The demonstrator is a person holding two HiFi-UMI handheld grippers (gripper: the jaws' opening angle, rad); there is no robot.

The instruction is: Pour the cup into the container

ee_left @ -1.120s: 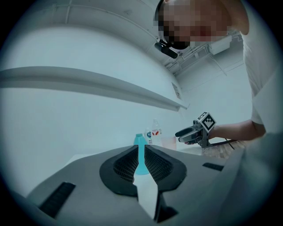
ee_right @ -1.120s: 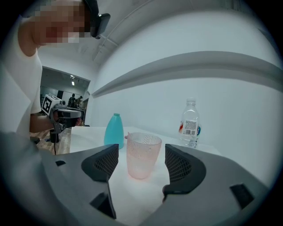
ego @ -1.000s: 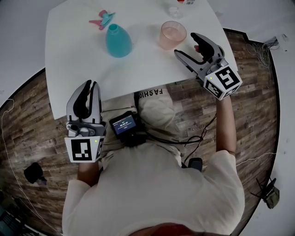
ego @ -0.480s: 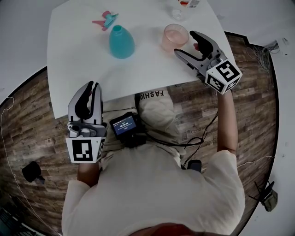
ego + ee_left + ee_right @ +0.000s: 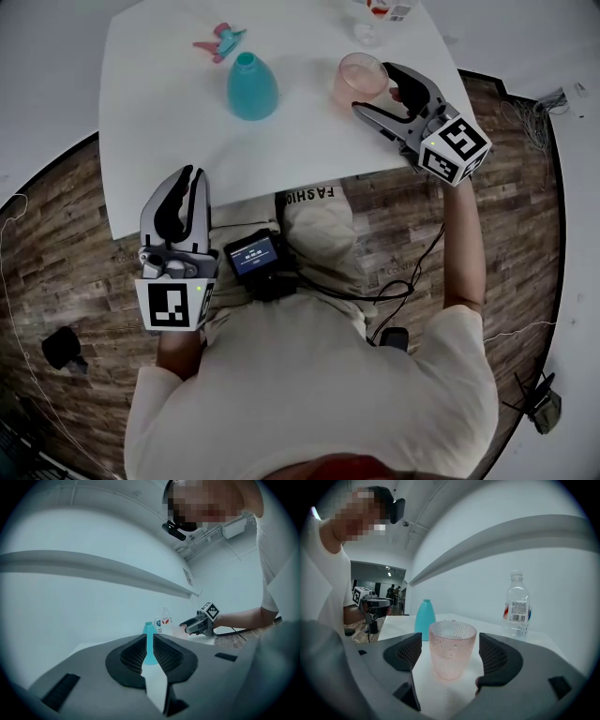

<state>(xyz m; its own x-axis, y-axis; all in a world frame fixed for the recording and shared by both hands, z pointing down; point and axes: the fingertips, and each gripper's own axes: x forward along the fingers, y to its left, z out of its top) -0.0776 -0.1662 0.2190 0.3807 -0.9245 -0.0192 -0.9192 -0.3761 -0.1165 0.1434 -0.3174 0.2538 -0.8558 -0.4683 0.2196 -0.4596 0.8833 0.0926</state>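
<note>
Right gripper (image 5: 375, 89) nearer cup (image 5: 451, 648), jaws just opened wide around it, apparently no contact; grasp next. Left gripper (image 5: 185, 175) narrow, empty.

Cup (image 5: 451, 648): translucent pink, dimpled all over. Container (image 5: 252, 86): solid teal. Table (image 5: 169, 122): plain white. Floor (image 5: 56, 234): brown wood planks. Bottle (image 5: 516, 606): clear, with a red and white label. My left gripper (image 5: 187, 176) and right gripper (image 5: 375, 88): grey, with black ribbed pads (image 5: 407, 652) and black-on-white marker cubes (image 5: 456, 148).
</note>
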